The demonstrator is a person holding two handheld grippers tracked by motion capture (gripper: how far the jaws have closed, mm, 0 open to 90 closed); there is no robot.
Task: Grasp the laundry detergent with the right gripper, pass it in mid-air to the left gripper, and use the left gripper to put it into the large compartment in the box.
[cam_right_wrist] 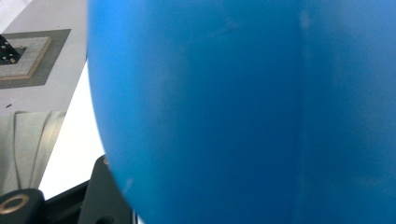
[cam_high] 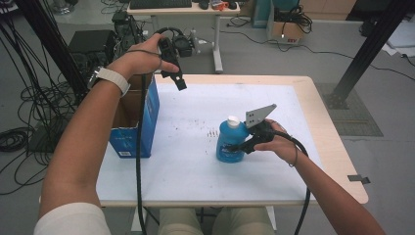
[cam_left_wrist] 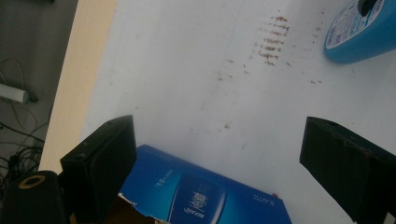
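Here, blue bottle point(cam_high: 230, 143) upright mid-table, white cap up, clamped at its side between right gripper point(cam_high: 243, 145) jaws; left gripper point(cam_high: 177, 80) raised, jaws wide apart, above open blue carton point(cam_high: 147, 117).

Bright, even light, faint soft shadows; right gripper view's blue bottle point(cam_right_wrist: 243, 112) blurred, out of focus.

The high view looks down on the table point(cam_high: 195, 176); both gripper views share the blue bottle point(cam_high: 230, 142), the right one pressed close.
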